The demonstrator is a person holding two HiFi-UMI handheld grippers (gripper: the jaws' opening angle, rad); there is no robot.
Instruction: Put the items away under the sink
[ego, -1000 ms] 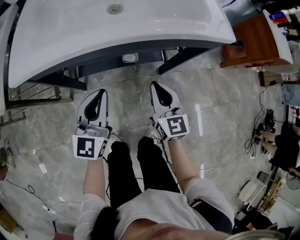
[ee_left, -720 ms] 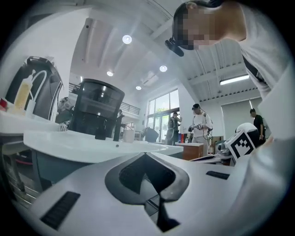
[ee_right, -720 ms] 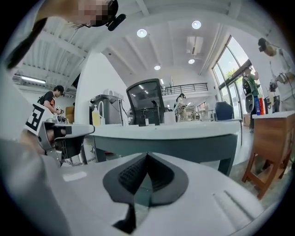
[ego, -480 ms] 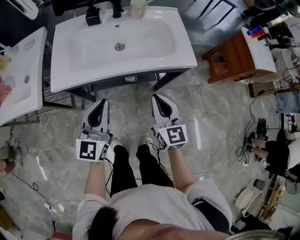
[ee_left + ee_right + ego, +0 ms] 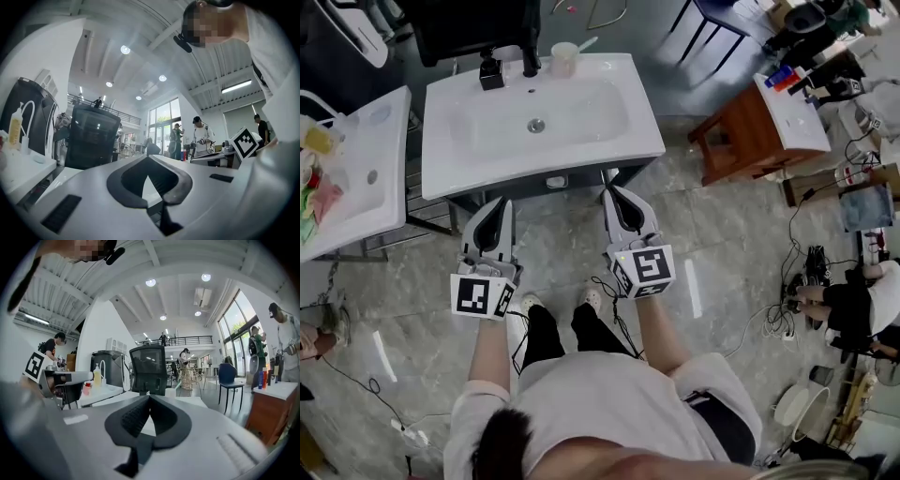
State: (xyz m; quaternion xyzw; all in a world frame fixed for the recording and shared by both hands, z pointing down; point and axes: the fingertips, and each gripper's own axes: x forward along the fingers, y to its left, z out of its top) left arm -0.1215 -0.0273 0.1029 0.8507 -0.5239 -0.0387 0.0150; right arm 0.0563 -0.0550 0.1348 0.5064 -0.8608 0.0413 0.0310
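A white sink (image 5: 609, 131) stands on a dark frame (image 5: 581, 176), with a small black bottle (image 5: 491, 70), a black tap (image 5: 530, 58) and a pale cup (image 5: 564, 58) along its back edge. My left gripper (image 5: 500, 204) and right gripper (image 5: 612, 192) are held side by side just before the sink's front edge, both shut and holding nothing. In the left gripper view the left gripper (image 5: 149, 158) has its jaws pressed together, and so does the right gripper (image 5: 150, 397) in its own view. The space under the sink is mostly hidden from above.
A second white basin (image 5: 366, 197) with coloured items stands at the left. A wooden cabinet (image 5: 741, 141) with a white top and bottles is at the right. Cables (image 5: 797, 300) lie on the grey floor; a black office chair (image 5: 149, 367) stands behind the sink, with people farther off.
The head view has drawn back from the sink, so the whole basin and the things on its back edge now show. Both grippers stay shut, side by side.
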